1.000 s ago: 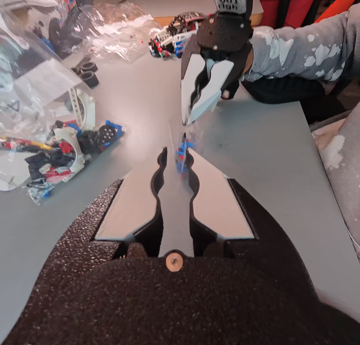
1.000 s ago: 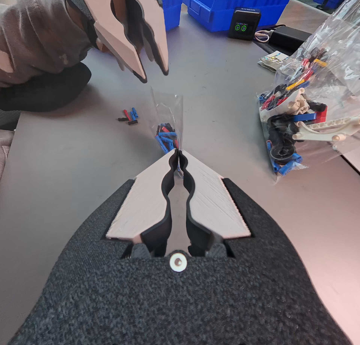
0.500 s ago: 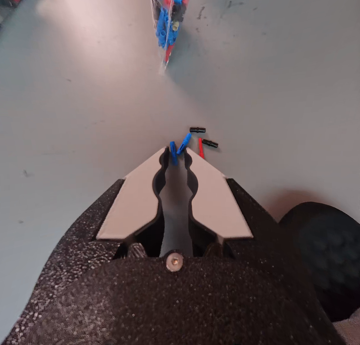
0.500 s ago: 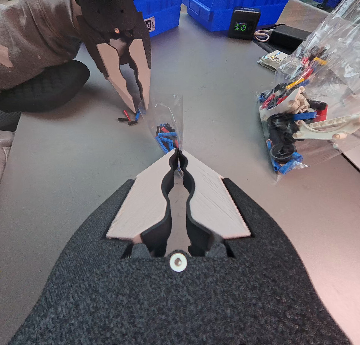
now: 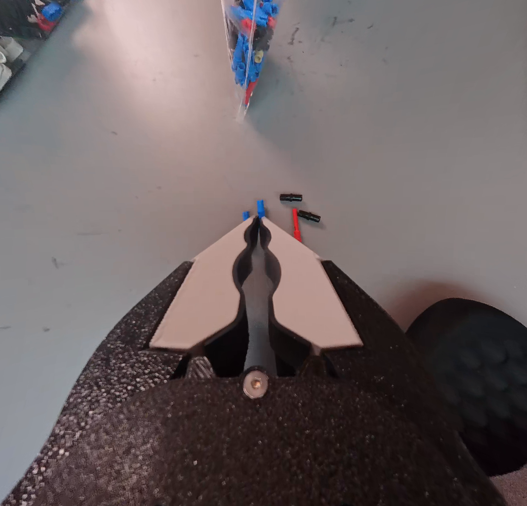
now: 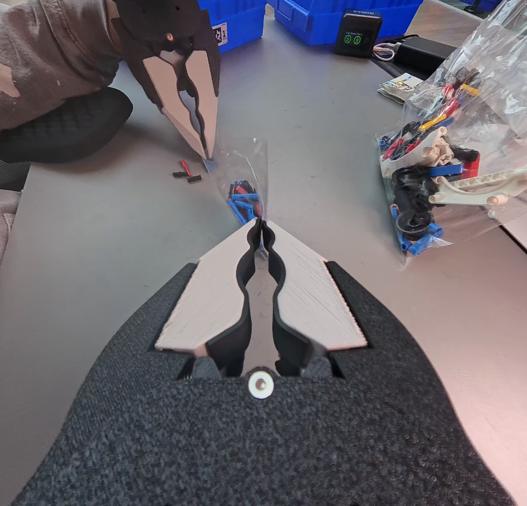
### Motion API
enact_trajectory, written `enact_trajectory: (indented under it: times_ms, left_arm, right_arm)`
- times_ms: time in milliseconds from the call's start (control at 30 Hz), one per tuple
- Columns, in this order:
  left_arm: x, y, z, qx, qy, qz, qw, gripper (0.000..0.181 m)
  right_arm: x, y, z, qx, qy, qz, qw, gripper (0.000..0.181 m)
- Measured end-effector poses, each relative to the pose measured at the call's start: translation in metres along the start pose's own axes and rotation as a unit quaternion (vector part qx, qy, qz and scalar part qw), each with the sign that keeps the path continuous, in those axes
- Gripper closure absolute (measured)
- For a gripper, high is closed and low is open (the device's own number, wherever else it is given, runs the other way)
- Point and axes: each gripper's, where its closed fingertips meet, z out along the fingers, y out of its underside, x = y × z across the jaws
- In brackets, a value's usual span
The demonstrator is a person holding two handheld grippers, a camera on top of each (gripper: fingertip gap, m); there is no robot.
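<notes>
While my left gripper (image 5: 258, 219) presses its fingertips together on a short blue plastic connector pin (image 5: 260, 208), the pin's long axis runs straight on from the fingers, its free end poking out ahead of them toward the far side of the grey table (image 5: 114, 164). A second blue pin (image 5: 245, 214) lies just beside the left fingertip, touching or nearly so; I cannot tell which. Off to the right of the tips, well clear of the grip, lie a thin red axle pin (image 5: 296, 225) and two black stubby pins (image 5: 291, 197), the nearer black pin (image 5: 308, 216) close against the red one's far end.

My right gripper (image 6: 261, 221) is pinched shut on the edge of a small clear plastic bag of blue and red pins (image 6: 242, 198), which rests between the two grippers. From the right wrist view, the left gripper's tips touch down just beside that bag's far corner. A large clear bag of mixed toy-brick parts (image 6: 445, 178) sits toward the table's right edge, and blue plastic bins (image 6: 328, 12) line the far edge.
</notes>
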Motion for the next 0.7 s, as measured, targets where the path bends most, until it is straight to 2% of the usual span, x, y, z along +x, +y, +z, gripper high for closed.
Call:
enact_trajectory:
  times_ms: [200,400,500,700]
  left_arm:
    - [0.000,-0.003,-0.001,-0.002,-0.009,0.010,1.000,0.181]
    - [-0.023,-0.001,-0.008,0.016,-0.052,-0.019,0.998,0.174]
    - [-0.029,0.007,-0.014,0.012,-0.054,-0.050,0.997,0.163]
    - [-0.018,0.033,-0.020,-0.018,-0.028,-0.087,0.996,0.161]
  right_arm:
    - [0.000,0.000,0.000,0.000,-0.001,0.000,1.000,0.181]
    - [0.000,0.000,0.000,0.000,-0.002,0.000,1.000,0.181]
    - [0.000,0.000,0.000,0.000,-0.002,0.002,1.000,0.181]
    - [0.000,0.001,0.001,0.000,-0.004,0.003,1.000,0.181]
